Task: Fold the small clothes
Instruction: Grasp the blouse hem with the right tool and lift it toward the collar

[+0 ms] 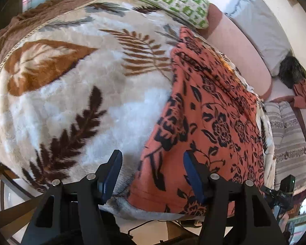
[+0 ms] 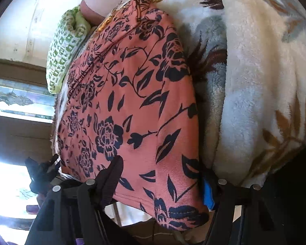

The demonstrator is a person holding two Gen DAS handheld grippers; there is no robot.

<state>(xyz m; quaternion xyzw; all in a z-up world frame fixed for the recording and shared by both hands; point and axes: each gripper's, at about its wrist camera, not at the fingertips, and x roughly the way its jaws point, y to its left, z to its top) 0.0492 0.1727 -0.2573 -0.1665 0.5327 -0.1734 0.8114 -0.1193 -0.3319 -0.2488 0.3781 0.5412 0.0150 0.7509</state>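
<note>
The garment [image 1: 204, 112] is coral-orange cloth printed with dark navy roses, leaves and stems, with a stitched hem showing at its near end in the right wrist view [image 2: 132, 102]. It lies flat on a bed, spread over a plush blanket [image 1: 75, 85].

The left claw [image 1: 151, 175] stands with its blue-padded fingers [image 1: 112, 175] well apart; the garment's near left edge runs between them, one finger over the blanket, the other over the printed cloth, and neither pad presses on it. The right claw [image 2: 161, 181] is likewise spread wide, with the garment's near end lying between its fingers; its right finger is mostly hidden behind the cloth, so I cannot tell whether that one touches.

Left of the left claw the blanket lies bare and open, cream fleece with brown, rust and grey fern leaves. Ahead of it, past the far end of the garment, sits a green-and-white patterned pillow [image 1: 173, 0]. To its right the blanket's edge falls away toward a pink bolster [image 1: 240, 53] and a striped cloth [image 1: 289, 138]. Below both claws the bed's near edge drops off.
</note>
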